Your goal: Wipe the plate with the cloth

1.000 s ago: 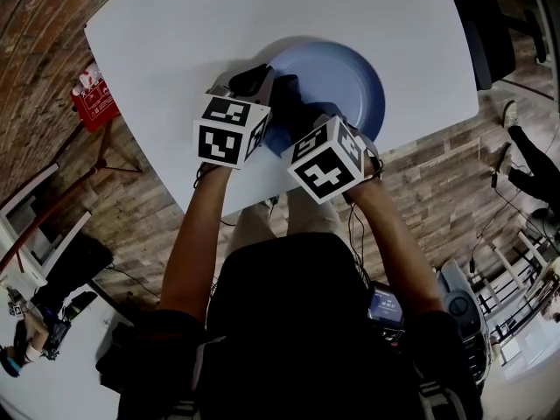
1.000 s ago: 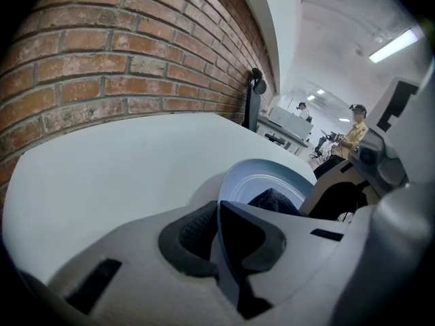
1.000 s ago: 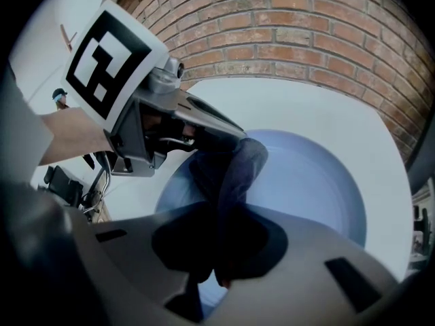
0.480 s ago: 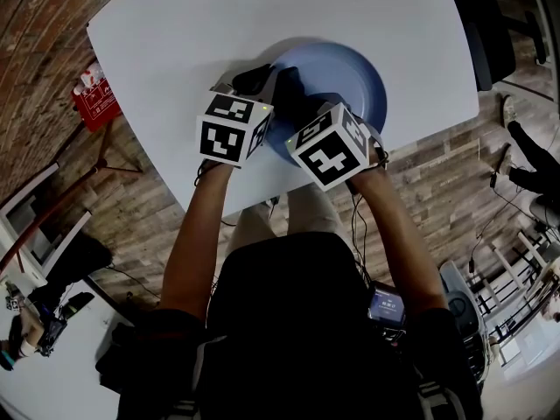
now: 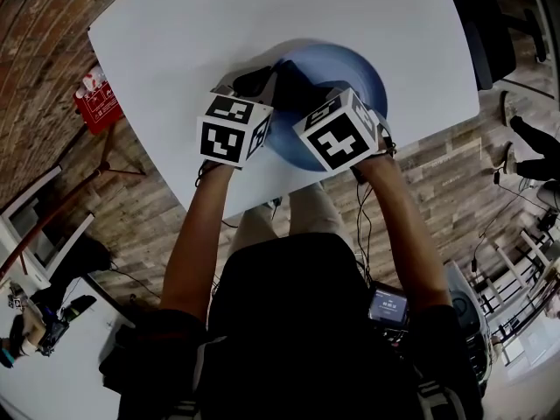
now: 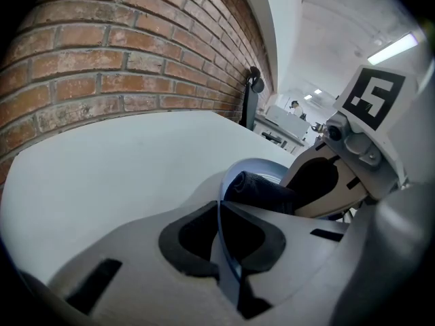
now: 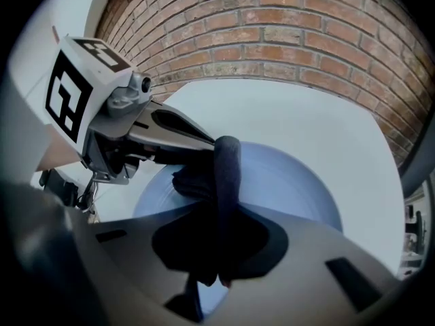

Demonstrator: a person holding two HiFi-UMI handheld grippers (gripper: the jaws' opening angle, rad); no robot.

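Note:
A blue plate (image 5: 354, 70) lies on the white table (image 5: 219, 24) near its front edge. My left gripper (image 5: 262, 84) is shut on the plate's left rim (image 6: 226, 182), which runs edge-on between its jaws. My right gripper (image 5: 302, 90) is shut on a dark cloth (image 7: 224, 182), and the cloth rests on the plate (image 7: 285, 182) next to the left gripper's jaws. In the left gripper view the dark cloth (image 6: 265, 190) shows as a rolled bundle on the plate, just beyond the jaws, with the right gripper (image 6: 319, 182) over it.
A red box (image 5: 96, 101) stands on the wooden floor to the table's left. A brick wall (image 7: 292, 32) runs behind the table. Chairs and cables lie on the floor at the right of the head view.
The right gripper has moved up and to the right across the plate with the cloth. The left gripper has stayed on the plate's left rim.

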